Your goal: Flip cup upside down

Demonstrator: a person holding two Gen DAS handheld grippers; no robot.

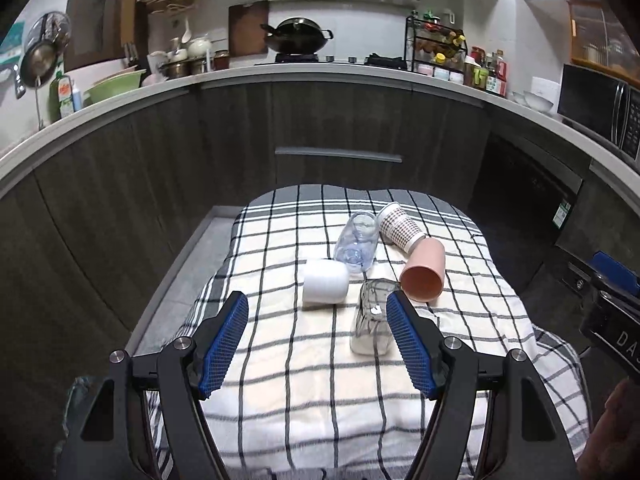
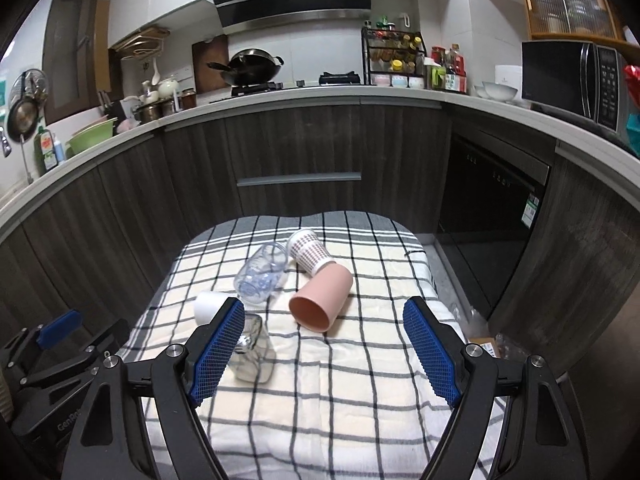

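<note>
Several cups lie on their sides on a checked cloth (image 1: 304,380): a white cup (image 1: 325,283), a pink cup (image 1: 424,276) with its mouth toward me, a clear plastic cup (image 1: 358,246), a patterned paper cup (image 1: 398,227) and a clear square glass (image 1: 370,322). My left gripper (image 1: 318,308) is open and empty, just short of the white cup and the glass. My right gripper (image 2: 324,314) is open and empty, with the pink cup (image 2: 320,296) ahead between its fingers. The glass (image 2: 254,350) lies by its left finger.
The cloth (image 2: 340,400) covers a low table in front of dark kitchen cabinets (image 1: 320,128). A worktop with a wok (image 1: 298,36), bottles and a microwave (image 2: 576,80) runs behind. The other gripper shows at each view's edge (image 1: 612,304).
</note>
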